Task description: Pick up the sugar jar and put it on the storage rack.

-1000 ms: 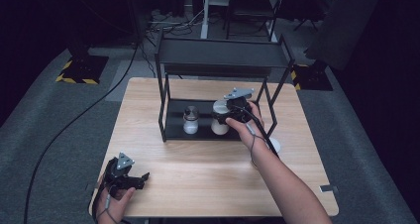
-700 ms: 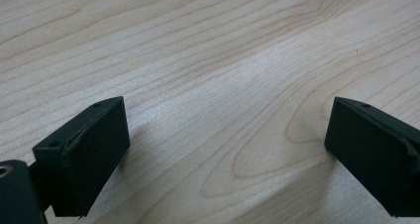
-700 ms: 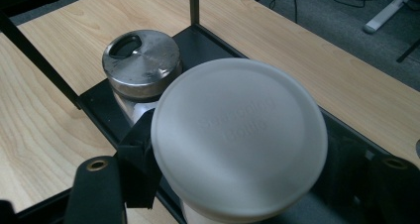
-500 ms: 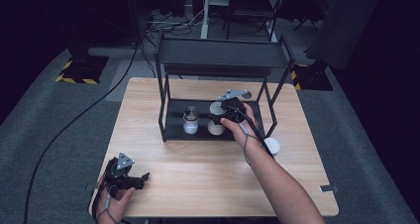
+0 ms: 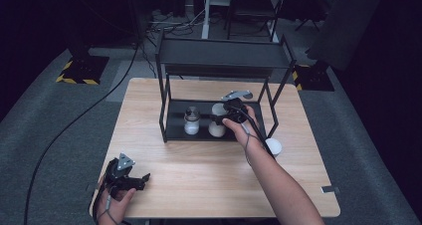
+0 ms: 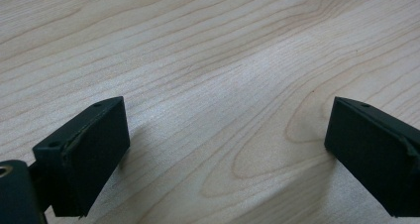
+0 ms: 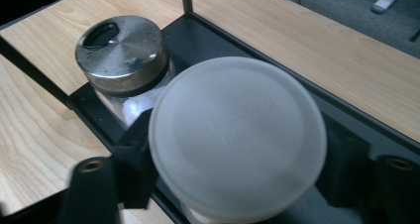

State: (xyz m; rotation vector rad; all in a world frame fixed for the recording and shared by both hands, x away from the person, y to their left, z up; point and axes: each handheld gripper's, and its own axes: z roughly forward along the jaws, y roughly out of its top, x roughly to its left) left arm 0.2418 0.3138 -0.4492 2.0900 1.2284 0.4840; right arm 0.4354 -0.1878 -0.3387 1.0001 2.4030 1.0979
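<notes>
Right gripper (image 5: 225,116) clamped round white-lidded jar (image 7: 237,135) on rack's bottom shelf (image 5: 174,120), beside metal-lidded shaker (image 7: 121,48). Judged: placing; lower straight, clear shaker. Left gripper (image 6: 223,149) spread, empty, near table's front-left corner.

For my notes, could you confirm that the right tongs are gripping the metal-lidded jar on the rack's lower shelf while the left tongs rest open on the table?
Not quite: the right tongs grip the white-lidded jar, as the right gripper view shows; the metal-lidded jar stands free beside it. The rest is right.
</notes>
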